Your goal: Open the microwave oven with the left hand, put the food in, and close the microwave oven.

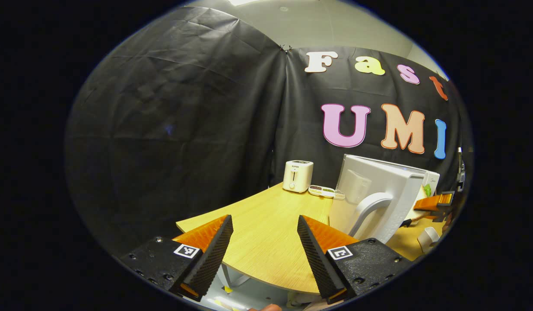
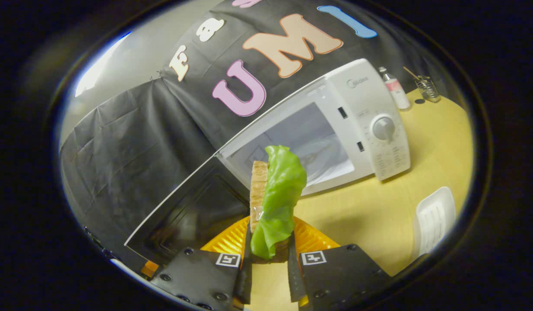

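Right gripper (image 2: 268,255) clamped on the food (image 2: 275,198): flat bread slice with crinkled lettuce, held upright in front of the microwave (image 2: 335,129). Boxy, smooth shell, door (image 2: 184,211) swung wide, cavity mouth unobstructed. Left gripper (image 1: 265,242) gaped wide, held nothing, above the woodgrain table (image 1: 266,233) edge, door (image 1: 374,194) just beside

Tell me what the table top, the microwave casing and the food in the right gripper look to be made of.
Table top: wood or wood-look laminate, matte, with fine straight grain lines.
Microwave casing: white, smooth, semi-gloss; painted metal or plastic, hard to tell.
Food in the right gripper: a porous brown bread slice with a glossy, crinkled green lettuce leaf, possibly imitation.
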{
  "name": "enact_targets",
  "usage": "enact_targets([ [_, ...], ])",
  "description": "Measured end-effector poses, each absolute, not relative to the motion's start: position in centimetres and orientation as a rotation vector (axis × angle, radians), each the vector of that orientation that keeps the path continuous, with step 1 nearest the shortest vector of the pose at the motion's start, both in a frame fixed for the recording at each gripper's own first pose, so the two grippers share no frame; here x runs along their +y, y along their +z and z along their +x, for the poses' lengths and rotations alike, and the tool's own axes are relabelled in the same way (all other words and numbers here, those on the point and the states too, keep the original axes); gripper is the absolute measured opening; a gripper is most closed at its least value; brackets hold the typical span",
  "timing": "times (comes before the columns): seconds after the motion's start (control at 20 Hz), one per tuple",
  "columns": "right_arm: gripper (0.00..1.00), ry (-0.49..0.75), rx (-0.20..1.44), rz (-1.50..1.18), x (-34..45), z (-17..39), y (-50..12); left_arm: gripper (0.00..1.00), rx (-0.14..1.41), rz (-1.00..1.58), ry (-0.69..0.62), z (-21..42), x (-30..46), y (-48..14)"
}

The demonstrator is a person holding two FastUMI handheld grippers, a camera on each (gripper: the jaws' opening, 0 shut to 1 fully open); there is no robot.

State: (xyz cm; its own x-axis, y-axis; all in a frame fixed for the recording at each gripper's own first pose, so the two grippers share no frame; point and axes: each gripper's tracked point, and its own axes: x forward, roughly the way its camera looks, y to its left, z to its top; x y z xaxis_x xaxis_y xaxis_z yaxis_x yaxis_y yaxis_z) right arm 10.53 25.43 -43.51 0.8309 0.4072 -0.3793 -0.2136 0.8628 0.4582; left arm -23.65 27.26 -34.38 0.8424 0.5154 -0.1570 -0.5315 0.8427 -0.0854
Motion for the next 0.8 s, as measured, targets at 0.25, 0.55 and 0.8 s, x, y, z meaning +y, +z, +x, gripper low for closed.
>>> enact_targets([
  [0.25, 0.36, 0.305, 0.474, 0.448, 28.8, 14.9, -44.5, 0.93, 0.149, -0.138, 0.555, -23.4, 27.9, -35.4],
  [0.55, 0.36, 0.180, 0.432, 0.432, 29.6, 22.4, -46.5, 0.92, 0.183, -0.154, 0.568, -23.7, 28.6, -37.0],
  [0.8, 0.36, 0.157, 0.416, 0.459, 30.8, 27.3, -48.1, 0.92, 0.196, -0.141, 0.596, -24.0, 29.6, -37.1],
])
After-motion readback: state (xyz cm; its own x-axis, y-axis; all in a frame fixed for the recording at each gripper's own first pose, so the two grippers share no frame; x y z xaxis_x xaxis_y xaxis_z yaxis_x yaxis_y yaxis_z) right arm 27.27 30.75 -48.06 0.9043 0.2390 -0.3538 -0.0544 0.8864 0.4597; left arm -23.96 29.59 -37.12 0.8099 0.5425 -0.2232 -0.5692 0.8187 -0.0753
